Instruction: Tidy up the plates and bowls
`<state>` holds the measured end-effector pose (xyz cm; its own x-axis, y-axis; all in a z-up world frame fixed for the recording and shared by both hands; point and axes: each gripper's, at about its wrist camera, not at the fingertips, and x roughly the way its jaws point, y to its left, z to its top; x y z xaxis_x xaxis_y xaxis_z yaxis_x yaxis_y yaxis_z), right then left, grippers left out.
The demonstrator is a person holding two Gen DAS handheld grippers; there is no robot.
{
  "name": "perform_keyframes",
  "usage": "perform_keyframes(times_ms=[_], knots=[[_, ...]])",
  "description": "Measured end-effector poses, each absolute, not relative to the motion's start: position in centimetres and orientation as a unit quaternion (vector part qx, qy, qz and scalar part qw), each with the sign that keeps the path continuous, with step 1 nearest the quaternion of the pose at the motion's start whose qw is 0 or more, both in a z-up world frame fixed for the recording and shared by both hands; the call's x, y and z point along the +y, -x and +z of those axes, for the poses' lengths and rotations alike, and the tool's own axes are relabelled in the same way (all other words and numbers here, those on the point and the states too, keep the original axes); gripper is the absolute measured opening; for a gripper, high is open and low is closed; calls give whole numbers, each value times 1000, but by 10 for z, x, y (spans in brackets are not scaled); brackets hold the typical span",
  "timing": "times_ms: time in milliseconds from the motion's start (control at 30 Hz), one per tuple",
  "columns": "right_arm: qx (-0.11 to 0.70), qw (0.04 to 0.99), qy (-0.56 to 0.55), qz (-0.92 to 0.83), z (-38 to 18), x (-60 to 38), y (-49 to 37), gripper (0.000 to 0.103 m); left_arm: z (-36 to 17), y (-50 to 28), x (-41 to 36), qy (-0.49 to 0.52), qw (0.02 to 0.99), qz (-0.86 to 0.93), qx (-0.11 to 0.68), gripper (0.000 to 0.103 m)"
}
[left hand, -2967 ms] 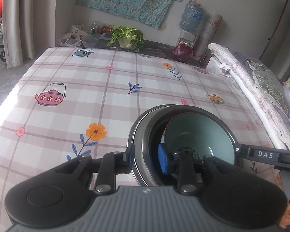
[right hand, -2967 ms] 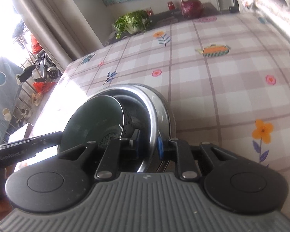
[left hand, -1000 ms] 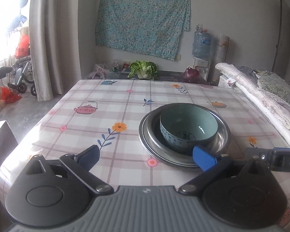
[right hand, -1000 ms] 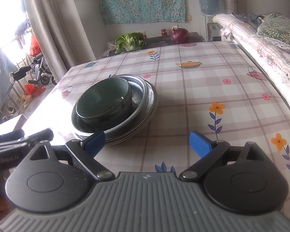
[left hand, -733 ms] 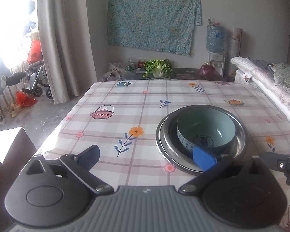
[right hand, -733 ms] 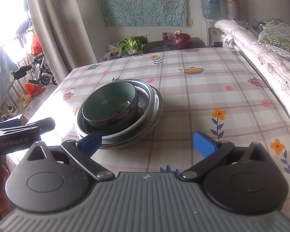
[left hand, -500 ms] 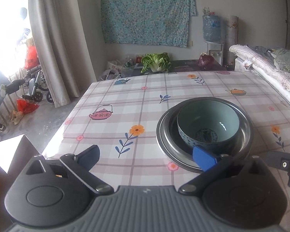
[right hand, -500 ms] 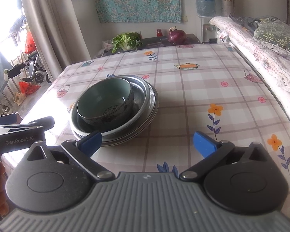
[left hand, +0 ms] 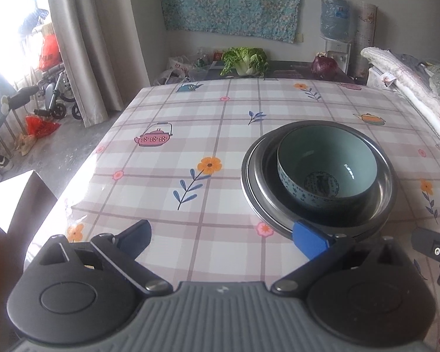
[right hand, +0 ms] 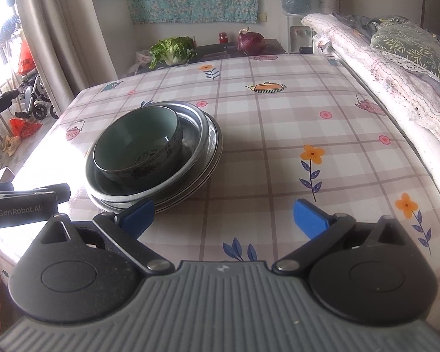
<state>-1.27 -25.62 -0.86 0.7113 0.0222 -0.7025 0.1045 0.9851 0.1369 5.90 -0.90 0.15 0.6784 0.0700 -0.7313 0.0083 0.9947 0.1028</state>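
Note:
A pale green ceramic bowl point(left hand: 327, 165) point(right hand: 138, 143) sits inside a steel bowl point(left hand: 381, 196) point(right hand: 190, 138), which rests on stacked steel plates point(left hand: 249, 196) point(right hand: 214, 152) on the checked tablecloth. My left gripper point(left hand: 223, 234) hangs open at the near side of the table, its right pad just in front of the stack's near rim, nothing between its fingers. In the right wrist view my right gripper point(right hand: 223, 212) is wide open and empty, back from the stack, which lies ahead to its left. The left gripper's body point(right hand: 20, 208) shows at that view's left edge.
The table point(right hand: 278, 123) carries a plaid cloth with flowers and teapots. Folded bedding point(right hand: 390, 70) runs along its right edge. Behind the far edge stand a cabbage point(left hand: 245, 60), a red onion point(left hand: 325, 66) and a water dispenser point(left hand: 336, 20). Curtain and wheelchair point(left hand: 52, 88) are left.
Three seconds ago both grippers were shut on the steel bowl's rim; both have let go, opened and pulled back. Over the last second the left view tilted down toward the table.

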Motion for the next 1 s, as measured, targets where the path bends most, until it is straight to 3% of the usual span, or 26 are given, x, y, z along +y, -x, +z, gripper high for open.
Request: perform_keyframes(times_ms=[367, 1000], knots=[[410, 908, -82, -27, -13, -243, 6, 102, -4, -61, 4, -18, 894, 26, 446, 103], [420, 906, -45, -24, -13, -234, 7, 102, -2, -60, -4, -35, 895, 20, 443, 103]])
